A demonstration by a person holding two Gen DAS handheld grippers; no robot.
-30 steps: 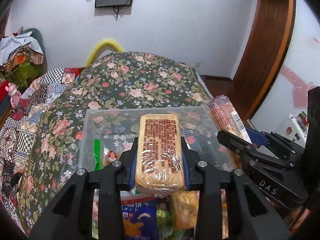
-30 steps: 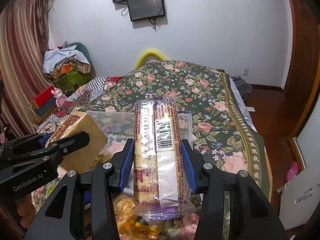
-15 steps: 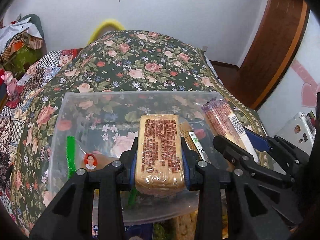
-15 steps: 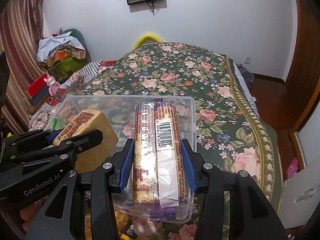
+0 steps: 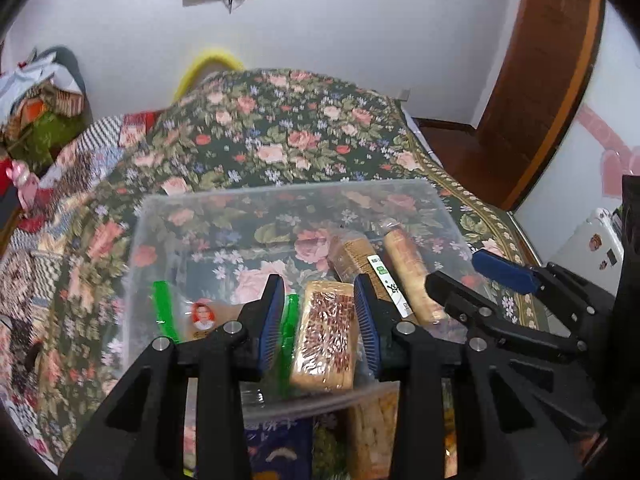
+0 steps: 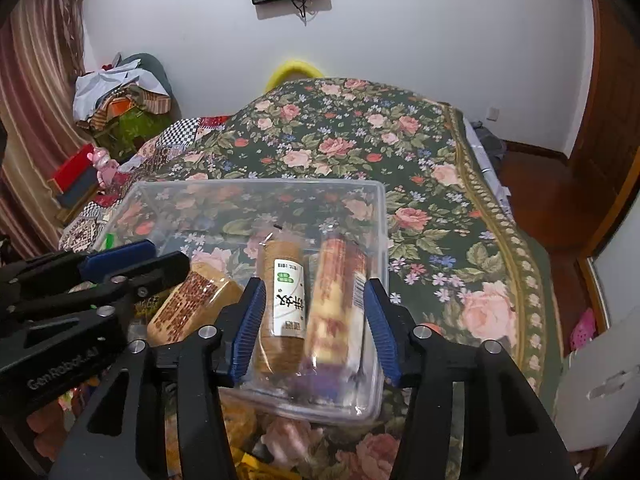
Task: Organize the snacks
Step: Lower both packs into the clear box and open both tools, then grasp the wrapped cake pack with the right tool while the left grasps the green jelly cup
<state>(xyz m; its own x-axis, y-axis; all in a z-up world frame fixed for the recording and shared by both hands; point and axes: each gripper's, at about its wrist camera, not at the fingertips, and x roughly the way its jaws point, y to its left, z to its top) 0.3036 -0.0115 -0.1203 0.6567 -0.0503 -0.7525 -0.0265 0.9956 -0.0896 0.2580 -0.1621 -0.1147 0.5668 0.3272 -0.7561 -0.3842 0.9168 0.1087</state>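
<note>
Left wrist view: my left gripper (image 5: pixel 320 320) stands parted, both blue pads clear of the tan cracker pack (image 5: pixel 326 334) lying between them inside the clear plastic bin (image 5: pixel 280 196). A green-edged packet (image 5: pixel 164 312) printed with a small portrait lies to its left, half hidden behind my finger. Loose snack bags below the bin's near wall are cut off by the frame; their print is too blurred to read.

Right wrist view: my right gripper (image 6: pixel 314 320) is likewise released, its pads apart from the two packs between them. These are a brown roll (image 6: pixel 282 300) with a white label bearing green and black characters, and a red-and-cream biscuit sleeve (image 6: pixel 338 300), motion-blurred. Both lie side by side at the bin's right end, just beside its wall. "GenRobot.AI" reads on the left gripper's body. Bare floor shows toward the bin's far wall; the bin rests on a floral bedspread (image 6: pixel 360 140).
</note>
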